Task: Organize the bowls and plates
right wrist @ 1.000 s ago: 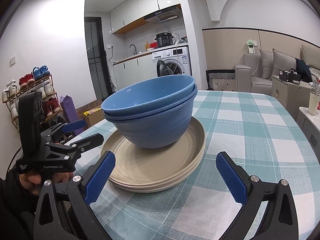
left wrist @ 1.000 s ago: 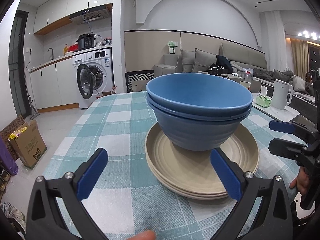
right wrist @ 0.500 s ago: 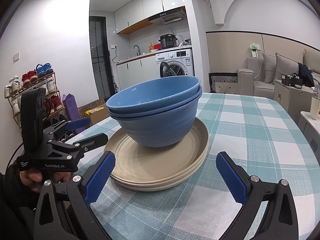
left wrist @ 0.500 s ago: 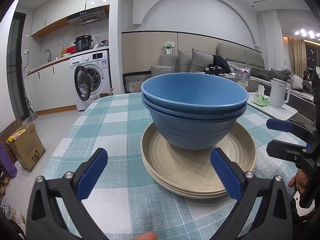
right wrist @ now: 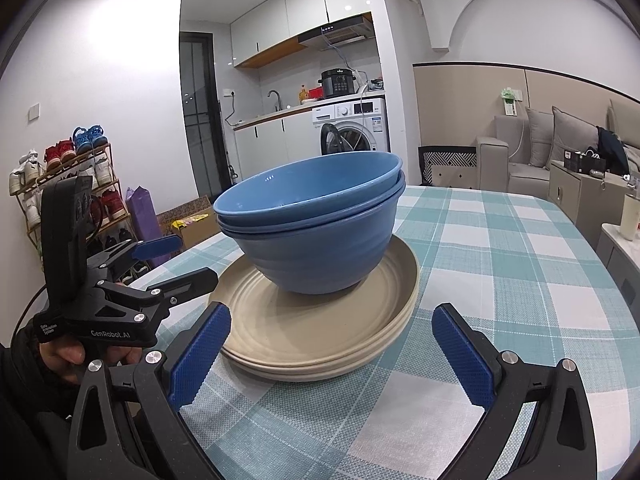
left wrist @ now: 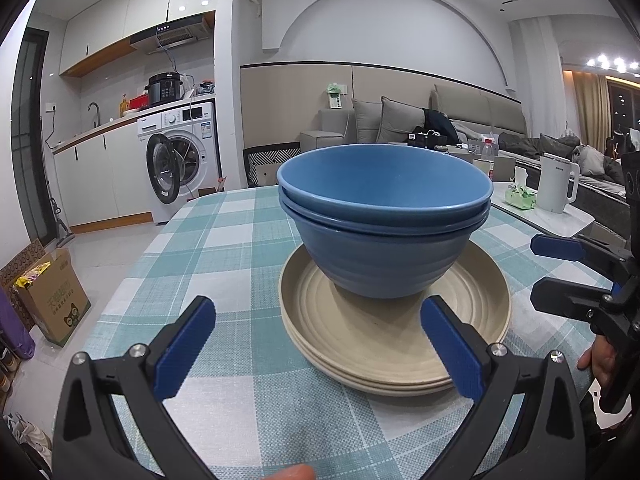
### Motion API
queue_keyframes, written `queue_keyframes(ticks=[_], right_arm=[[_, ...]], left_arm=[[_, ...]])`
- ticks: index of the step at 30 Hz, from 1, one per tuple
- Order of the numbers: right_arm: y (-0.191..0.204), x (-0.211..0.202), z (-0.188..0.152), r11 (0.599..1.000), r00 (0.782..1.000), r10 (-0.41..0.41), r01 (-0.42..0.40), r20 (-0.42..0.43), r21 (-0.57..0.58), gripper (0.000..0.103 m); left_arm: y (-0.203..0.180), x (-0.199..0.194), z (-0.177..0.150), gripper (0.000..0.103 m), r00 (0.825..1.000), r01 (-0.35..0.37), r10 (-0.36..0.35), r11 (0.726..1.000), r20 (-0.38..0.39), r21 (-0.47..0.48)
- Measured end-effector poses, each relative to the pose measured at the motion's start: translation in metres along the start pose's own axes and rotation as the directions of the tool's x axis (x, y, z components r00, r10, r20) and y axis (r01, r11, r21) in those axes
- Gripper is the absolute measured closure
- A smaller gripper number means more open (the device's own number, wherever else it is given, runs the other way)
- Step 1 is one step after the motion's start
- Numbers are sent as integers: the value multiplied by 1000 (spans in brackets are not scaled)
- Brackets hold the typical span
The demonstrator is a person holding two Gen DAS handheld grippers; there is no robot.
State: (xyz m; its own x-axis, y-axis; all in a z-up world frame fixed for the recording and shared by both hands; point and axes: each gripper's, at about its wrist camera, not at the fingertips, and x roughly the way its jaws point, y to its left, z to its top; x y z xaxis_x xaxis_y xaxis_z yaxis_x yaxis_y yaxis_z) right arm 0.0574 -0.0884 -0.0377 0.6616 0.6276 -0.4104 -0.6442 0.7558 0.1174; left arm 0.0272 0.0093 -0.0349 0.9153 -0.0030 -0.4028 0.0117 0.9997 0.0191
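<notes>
Closest to me, my left gripper [left wrist: 316, 350] has its blue pads spread wide with nothing between them, and my right gripper [right wrist: 330, 346] is the same: jaws apart, empty. Both hover low over the checked tablecloth [left wrist: 224, 240], just short of the stack.

The stack lies straight ahead of both tools. From the left wrist view it sits slightly to the right of centre, with the near rim of the plates [left wrist: 396, 344] showing just above my right-hand pad. From the right wrist view it sits a little left of centre, with the plates' near rim [right wrist: 320, 336] close to my left-hand pad. So the two grippers flank it from opposite sides, and neither looks clearly nearer; I judge either could reach the rim with a short push forward.

The plates are beige, round and ridged inside; I count at least two, nested flat on the cloth. On them stand two blue bowls [left wrist: 384, 216], nested upright, the top one sitting slightly askew in the lower one. Round things give no long axis to line up on, so only the approach side matters.

Beyond, the table runs on bare towards a washing machine [left wrist: 180, 152] and a sofa [left wrist: 460, 120].
</notes>
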Motion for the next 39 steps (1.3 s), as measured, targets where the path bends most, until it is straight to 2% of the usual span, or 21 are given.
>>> queue_keyframes(ticks=[39], right_arm=[[1,0,-1,1000,1000,1,-1,-4,-5,1]], left_arm=[[-1,-2,-1,0,1000,9,-9,1000,1,1]])
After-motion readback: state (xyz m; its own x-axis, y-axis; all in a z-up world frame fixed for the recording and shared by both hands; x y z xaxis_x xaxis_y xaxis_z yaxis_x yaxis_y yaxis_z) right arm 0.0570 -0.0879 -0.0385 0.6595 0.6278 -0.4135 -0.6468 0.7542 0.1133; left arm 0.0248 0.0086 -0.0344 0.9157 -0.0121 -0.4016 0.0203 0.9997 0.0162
